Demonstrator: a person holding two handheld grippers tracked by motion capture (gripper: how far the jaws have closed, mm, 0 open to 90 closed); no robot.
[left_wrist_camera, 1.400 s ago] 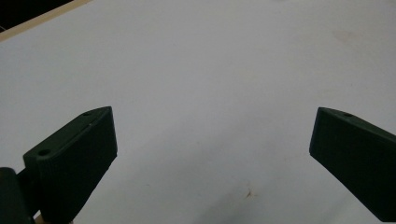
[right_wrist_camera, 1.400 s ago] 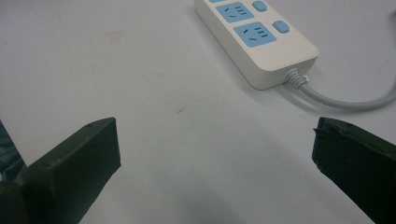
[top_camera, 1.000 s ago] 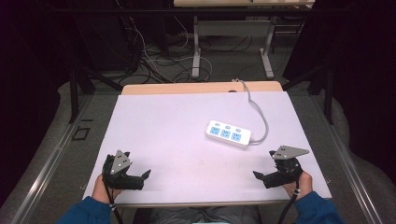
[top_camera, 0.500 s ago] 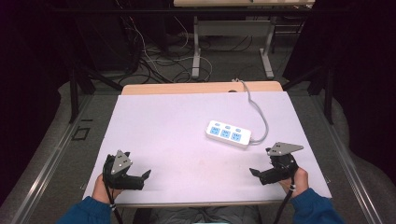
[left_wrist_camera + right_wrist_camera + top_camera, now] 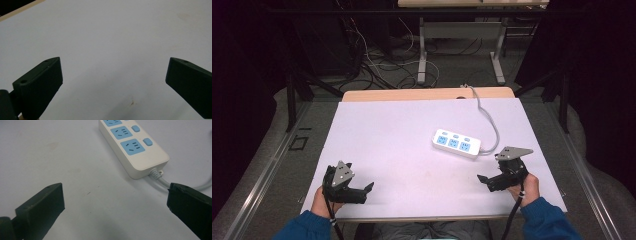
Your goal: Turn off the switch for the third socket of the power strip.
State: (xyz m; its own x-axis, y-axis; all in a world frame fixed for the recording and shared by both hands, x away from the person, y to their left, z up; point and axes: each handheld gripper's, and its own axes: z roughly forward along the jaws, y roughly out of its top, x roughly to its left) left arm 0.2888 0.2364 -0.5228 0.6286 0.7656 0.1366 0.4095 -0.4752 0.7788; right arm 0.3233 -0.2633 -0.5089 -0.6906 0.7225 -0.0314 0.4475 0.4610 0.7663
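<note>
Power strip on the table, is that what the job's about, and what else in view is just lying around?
In the job:
power strip, white with blue sockets, nearest the right hand-held gripper
its grey cord, trailing off the table's far edge
right hand-held gripper, jaws open, pointed toward the strip

Just there:
left hand-held gripper, open over bare tabletop
table
cables on the floor beyond it
</note>
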